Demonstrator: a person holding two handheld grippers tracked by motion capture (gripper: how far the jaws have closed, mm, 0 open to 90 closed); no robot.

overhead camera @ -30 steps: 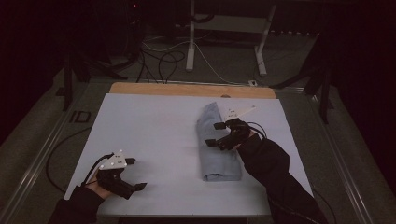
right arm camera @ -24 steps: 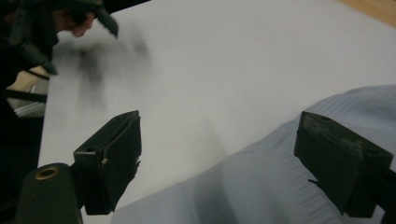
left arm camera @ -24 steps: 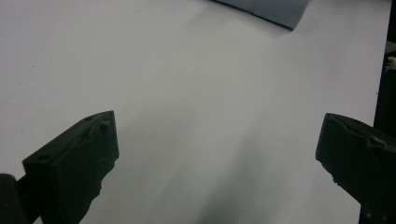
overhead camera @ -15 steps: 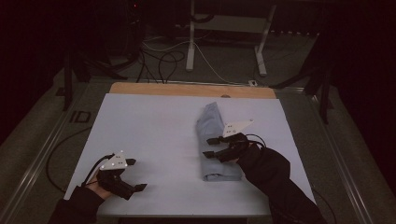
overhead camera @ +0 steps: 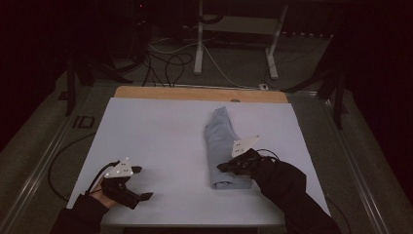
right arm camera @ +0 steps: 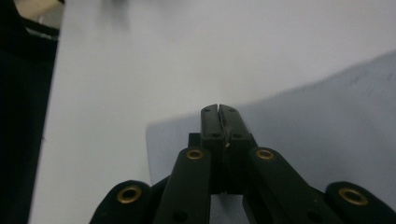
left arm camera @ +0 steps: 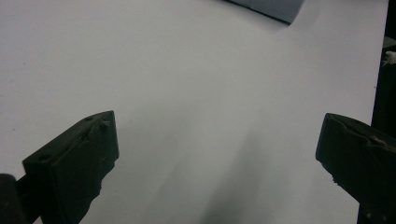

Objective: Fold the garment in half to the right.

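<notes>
Right hand-held gripper (overhead camera: pixel 225 167) sat low over the near end of 1 folded grey cloth (overhead camera: pixel 219 146); its jaws had just been closing and were clenched tip to tip. In the right gripper view (right arm camera: pixel 219 110) the tips met above the cloth's edge; couldn't tell if any fabric was pinched. Left hand-held gripper (overhead camera: pixel 141 183) rested near the table's front-left corner, well apart from the cloth, jaws spread wide w/ nothing between them (left arm camera: pixel 215 149). Count: 2 grippers, 1 cloth, 1 white table (overhead camera: pixel 160 136). Cloth lay lengthwise, right of table centre. Beyond the far edge: cables (overhead camera: pixel 165 73) on the floor.
</notes>
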